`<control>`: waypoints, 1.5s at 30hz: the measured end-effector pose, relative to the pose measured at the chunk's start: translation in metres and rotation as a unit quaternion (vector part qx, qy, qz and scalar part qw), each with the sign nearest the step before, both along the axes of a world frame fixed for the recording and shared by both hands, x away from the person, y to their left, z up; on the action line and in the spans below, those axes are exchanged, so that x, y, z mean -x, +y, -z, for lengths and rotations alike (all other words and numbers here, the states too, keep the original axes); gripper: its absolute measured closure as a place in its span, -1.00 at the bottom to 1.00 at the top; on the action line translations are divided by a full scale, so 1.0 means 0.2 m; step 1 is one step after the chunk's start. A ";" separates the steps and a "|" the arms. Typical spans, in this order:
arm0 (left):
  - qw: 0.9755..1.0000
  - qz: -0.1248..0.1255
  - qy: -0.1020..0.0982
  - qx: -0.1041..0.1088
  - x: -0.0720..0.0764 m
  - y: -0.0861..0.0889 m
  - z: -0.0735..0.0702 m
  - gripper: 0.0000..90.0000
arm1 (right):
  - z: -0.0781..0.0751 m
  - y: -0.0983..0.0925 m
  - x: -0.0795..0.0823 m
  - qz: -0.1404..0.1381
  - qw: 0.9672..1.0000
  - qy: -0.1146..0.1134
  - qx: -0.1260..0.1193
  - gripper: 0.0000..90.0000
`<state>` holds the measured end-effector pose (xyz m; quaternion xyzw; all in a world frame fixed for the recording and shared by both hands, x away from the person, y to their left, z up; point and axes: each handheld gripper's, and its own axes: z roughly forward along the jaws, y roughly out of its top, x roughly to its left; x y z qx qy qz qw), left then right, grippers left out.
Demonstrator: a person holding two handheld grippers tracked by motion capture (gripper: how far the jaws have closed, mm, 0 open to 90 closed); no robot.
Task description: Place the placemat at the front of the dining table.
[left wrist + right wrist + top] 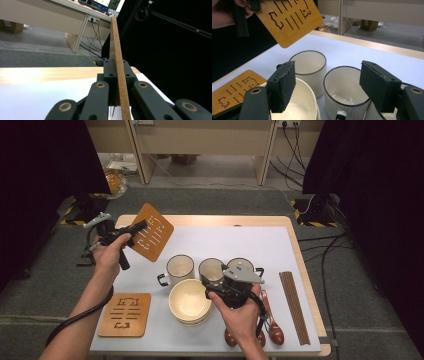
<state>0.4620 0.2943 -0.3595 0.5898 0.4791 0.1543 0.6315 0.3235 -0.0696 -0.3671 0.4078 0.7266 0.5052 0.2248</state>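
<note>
The left hand-held gripper (pixel 131 229) is clamped on a wooden trivet (pixel 151 238), held tilted above the worktop (pixel 260 245) at ten o'clock: the carrying step, I judge. The right hand-held gripper (pixel 327 82) hovers, jaws apart, over the middle mug (pixel 345 86); next the trivet needs a bare spot to lie flat.

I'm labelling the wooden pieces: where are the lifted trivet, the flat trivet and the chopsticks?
lifted trivet (pixel 152 238), high view, slotted face.
flat trivet (pixel 125 314), high view, centre.
chopsticks (pixel 293 306), high view, mid-length.
</note>
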 end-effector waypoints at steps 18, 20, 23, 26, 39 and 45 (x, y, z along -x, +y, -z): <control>1.000 0.006 -0.003 -0.003 -0.06 -0.07 -0.03 0.91 | 0.01 -0.06 0.01 0.010 1.000 -0.002 0.001 -0.35; 1.000 0.007 -0.003 -0.003 -0.07 -0.08 -0.04 0.91 | 0.01 -0.07 0.01 0.011 1.000 -0.002 0.001 -0.35; 1.000 0.008 -0.003 -0.005 -0.08 -0.09 -0.04 0.91 | 0.01 -0.08 0.01 0.013 1.000 0.000 0.000 -0.35; 1.000 0.008 -0.003 -0.005 -0.09 -0.10 -0.05 0.91 | 0.01 -0.10 0.01 0.015 1.000 -0.002 -0.002 -0.35; 1.000 0.012 0.000 -0.008 -0.14 -0.16 -0.05 0.91 | 0.01 -0.16 0.03 0.026 1.000 -0.003 -0.001 -0.35; 1.000 0.014 0.000 -0.007 -0.17 -0.19 -0.05 0.91 | 0.02 -0.20 0.03 0.036 0.999 -0.004 0.003 -0.35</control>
